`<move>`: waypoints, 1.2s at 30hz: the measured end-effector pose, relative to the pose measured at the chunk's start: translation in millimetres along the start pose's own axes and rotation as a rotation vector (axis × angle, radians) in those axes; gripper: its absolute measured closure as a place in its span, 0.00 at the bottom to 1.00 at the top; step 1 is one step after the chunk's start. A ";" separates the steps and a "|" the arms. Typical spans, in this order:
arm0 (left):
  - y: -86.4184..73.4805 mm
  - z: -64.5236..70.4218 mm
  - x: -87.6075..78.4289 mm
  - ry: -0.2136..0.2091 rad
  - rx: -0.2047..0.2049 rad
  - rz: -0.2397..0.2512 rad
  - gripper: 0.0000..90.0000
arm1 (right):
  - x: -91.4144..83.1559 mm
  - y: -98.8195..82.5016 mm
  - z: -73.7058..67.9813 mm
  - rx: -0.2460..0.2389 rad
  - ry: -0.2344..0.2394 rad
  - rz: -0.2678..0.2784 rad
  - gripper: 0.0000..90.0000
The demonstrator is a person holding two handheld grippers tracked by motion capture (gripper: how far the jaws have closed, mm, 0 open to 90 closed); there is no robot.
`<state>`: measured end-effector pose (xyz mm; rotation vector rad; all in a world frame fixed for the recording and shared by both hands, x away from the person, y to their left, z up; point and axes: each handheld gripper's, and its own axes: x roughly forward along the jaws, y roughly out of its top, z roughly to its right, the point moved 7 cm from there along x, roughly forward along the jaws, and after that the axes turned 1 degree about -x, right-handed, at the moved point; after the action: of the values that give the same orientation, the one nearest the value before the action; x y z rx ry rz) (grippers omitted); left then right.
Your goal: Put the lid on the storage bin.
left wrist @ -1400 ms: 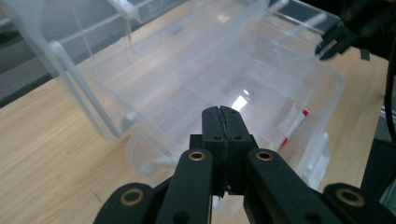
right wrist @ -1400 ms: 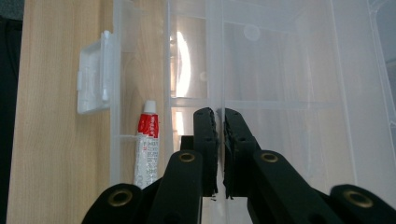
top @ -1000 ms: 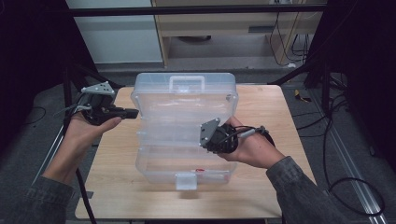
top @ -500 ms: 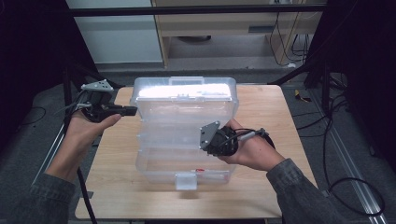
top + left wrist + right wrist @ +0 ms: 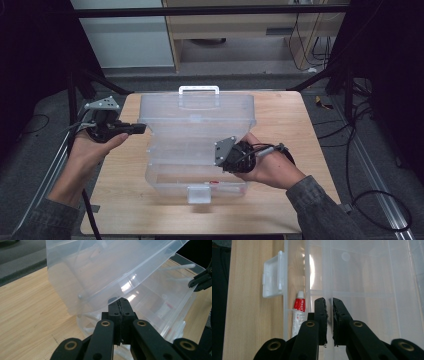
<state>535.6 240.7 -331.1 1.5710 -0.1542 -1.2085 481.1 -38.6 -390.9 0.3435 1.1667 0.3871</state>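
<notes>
Clear plastic makes up the storage box (image 5: 195, 150) at the middle of the wooden table (image 5: 280, 115); its lid (image 5: 197, 120) stands raised toward twelve o'clock, handle (image 5: 198, 90) uppermost. The right gripper (image 5: 226, 152) holds the lid's edge, jaws nearly together on the thin wall. At nine o'clock the left gripper (image 5: 140, 129), clenched and empty, rests beside the lid's corner. A red-and-white tube (image 5: 298, 315) lies inside near the latch (image 5: 272, 277). Judging by this, opening looks about halfway done; the lid has yet to fold fully back.

Open box (image 5: 197, 150) mid-table (image 5: 280, 115) — tube (image 5: 298, 315) inside, near the front latch (image 5: 198, 194); lid (image 5: 197, 117) behind
</notes>
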 end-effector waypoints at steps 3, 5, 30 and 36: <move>-4.1 2.2 0.0 -0.003 -0.001 0.001 1.00 | 0.4 -1.2 -3.4 0.010 0.002 0.008 0.88; -5.6 3.5 0.0 -0.003 0.001 -0.001 1.00 | 0.4 -1.5 -5.4 0.019 0.003 0.013 0.85; -37.3 19.6 1.0 -0.032 0.019 -0.027 1.00 | -36.9 -34.6 -28.3 0.200 -0.165 0.101 0.30; -44.0 22.3 2.4 -0.034 0.021 -0.031 1.00 | -46.6 -50.9 -30.6 0.239 -0.190 0.089 0.28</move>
<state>499.4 242.0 -364.7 1.5762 -0.1657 -1.2621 442.6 -103.4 -386.9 0.6292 1.0146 0.2856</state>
